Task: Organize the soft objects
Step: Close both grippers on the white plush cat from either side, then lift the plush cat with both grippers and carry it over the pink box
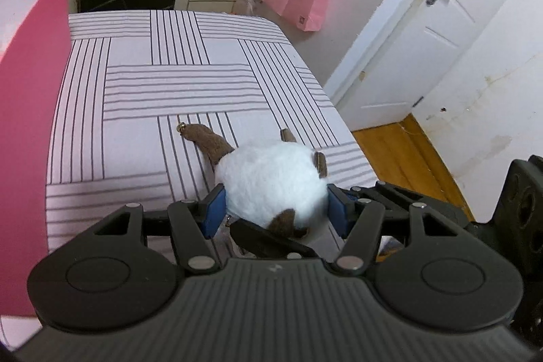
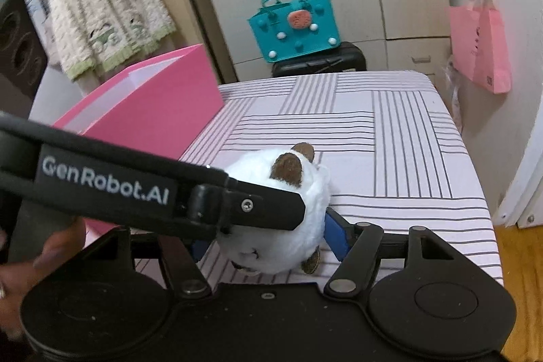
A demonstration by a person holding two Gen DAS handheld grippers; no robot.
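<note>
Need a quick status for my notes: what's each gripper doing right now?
Left gripper: closed on the white plush toy.
Right gripper: the plush toy sits between its jaws, but one pad is hidden, so grip cannot be told.

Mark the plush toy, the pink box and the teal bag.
plush toy (image 1: 275,178): left wrist view, white furry body.
pink box (image 2: 163,111): right wrist view, its front wall.
teal bag (image 2: 295,33): right wrist view, front panel.

Plush toy's (image 2: 275,226) face partly hidden behind left hand-held gripper's finger (image 2: 258,207), pink box (image 1: 27,124) cut off at frame edge
</note>
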